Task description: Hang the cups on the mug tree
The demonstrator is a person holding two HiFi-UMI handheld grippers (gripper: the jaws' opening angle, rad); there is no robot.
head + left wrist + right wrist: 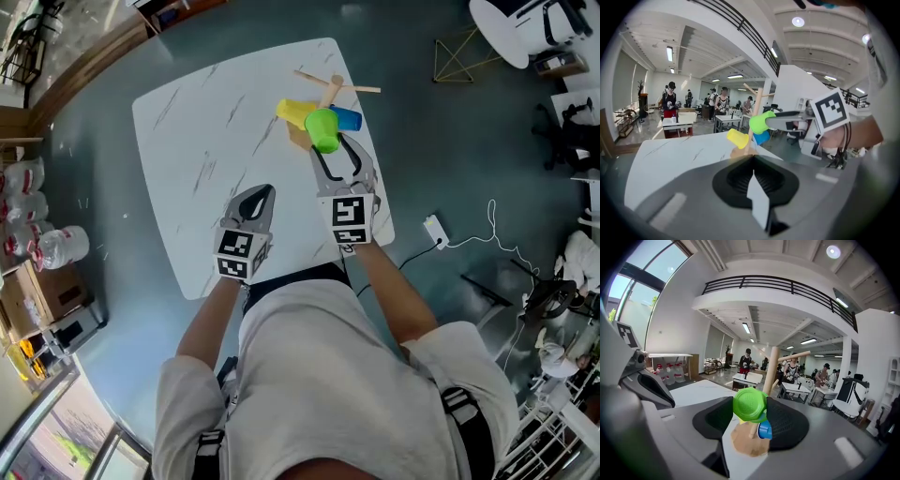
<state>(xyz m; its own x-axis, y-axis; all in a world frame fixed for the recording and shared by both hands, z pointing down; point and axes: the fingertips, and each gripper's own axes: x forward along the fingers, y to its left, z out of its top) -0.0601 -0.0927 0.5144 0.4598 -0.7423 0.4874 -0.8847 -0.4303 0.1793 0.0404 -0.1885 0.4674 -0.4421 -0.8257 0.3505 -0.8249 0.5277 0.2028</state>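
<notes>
A wooden mug tree (334, 88) stands at the far right corner of the white marble table (202, 141). A yellow cup (292, 112) and a blue cup (348, 118) hang on it. My right gripper (333, 150) is shut on a green cup (322, 129), held close against the tree's pole (772, 366); whether it sits on a peg I cannot tell. In the right gripper view the green cup (749, 404) fills the space between the pads, with the blue cup (765, 429) just behind. My left gripper (266, 192) is shut and empty, nearer the table's middle.
The tree stands close to the table's far and right edges. On the floor to the right lie a white power socket (434, 229) and its cable. Water bottles (42, 246) and boxes stand at the left, and office chairs at the far right.
</notes>
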